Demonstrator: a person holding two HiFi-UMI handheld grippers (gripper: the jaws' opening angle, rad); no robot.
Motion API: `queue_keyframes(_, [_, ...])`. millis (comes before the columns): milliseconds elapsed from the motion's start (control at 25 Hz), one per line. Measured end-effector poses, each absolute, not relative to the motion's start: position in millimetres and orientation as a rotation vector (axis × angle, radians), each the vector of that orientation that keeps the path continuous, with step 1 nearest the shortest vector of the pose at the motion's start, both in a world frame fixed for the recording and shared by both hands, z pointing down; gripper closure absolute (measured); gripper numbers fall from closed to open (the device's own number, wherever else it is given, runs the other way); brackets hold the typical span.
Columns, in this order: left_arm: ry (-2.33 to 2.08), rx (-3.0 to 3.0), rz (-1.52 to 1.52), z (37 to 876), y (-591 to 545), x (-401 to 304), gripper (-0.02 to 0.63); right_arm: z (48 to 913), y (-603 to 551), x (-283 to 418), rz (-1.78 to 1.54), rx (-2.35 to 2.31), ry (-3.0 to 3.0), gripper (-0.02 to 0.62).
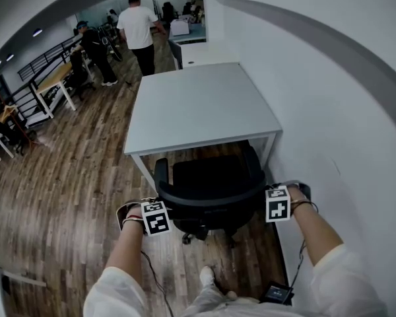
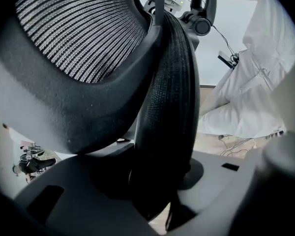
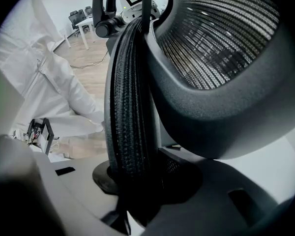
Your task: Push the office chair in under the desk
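The black office chair (image 1: 211, 183) stands with its seat partly beneath the white desk (image 1: 198, 104), its backrest toward me. At the left end of the backrest's top rim, my left gripper (image 1: 158, 211) points down, and my right gripper (image 1: 276, 200) does the same at the right end. In the left gripper view the mesh backrest edge (image 2: 167, 107) runs between the jaws of the left gripper (image 2: 152, 191), which are closed against it. The right gripper view shows the same backrest edge (image 3: 130, 107) clamped in the right gripper (image 3: 142, 191).
A white wall (image 1: 330, 111) runs close along the desk's right side. A black box with a cable (image 1: 277, 292) lies on the wood floor by my foot (image 1: 208, 277). Two people (image 1: 137, 28) and other desks (image 1: 56, 81) are far behind the desk.
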State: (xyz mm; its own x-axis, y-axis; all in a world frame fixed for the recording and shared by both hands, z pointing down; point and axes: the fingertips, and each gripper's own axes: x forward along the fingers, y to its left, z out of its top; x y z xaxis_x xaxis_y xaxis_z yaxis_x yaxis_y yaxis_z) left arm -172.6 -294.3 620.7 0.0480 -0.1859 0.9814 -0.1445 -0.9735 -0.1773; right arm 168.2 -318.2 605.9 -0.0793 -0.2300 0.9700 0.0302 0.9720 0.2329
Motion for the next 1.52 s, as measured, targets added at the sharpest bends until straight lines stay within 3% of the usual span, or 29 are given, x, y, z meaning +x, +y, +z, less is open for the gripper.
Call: queue_keyframes(1520, [0.306, -2.253, -2.137, 616, -433, -193, 0.454, 592, -454, 140, -0.233, 0.157, -1.65, 0.448])
